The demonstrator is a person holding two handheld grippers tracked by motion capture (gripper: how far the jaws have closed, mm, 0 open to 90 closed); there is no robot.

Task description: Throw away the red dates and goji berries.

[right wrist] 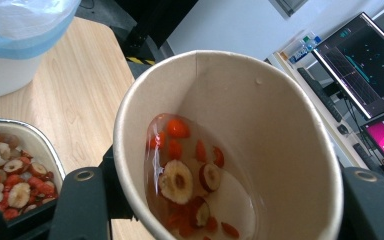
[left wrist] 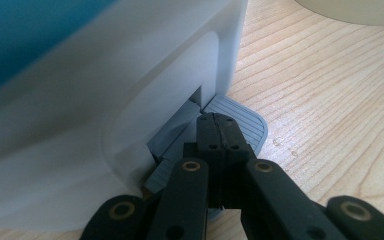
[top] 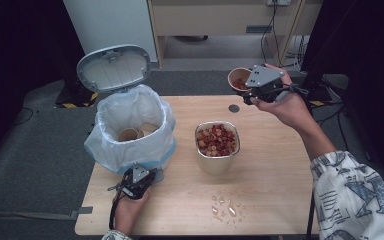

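Note:
A white pedal bin point(top: 130, 150), lined with a pale bag, stands at the table's left with its lid point(top: 113, 67) up and paper cups point(top: 130, 134) inside. My left gripper point(top: 139, 181) is at the bin's foot, its jaws shut tip to tip point(left wrist: 219, 122) and resting on the grey pedal point(left wrist: 247, 125). At the table's far side my right gripper point(top: 245, 89) is shut on a tilted paper cup point(top: 237, 78). In the right gripper view the cup point(right wrist: 260, 115) holds liquid with red berries and sliced dates between my right gripper's jaws point(right wrist: 225, 210).
A square metal container point(top: 215, 165) with the same berries and date slices stands mid-table, and its rim point(right wrist: 45, 145) is below and left of the cup. A small puddle point(top: 225, 206) lies near the front edge. A dark disc point(top: 234, 108) sits on the wood behind the container.

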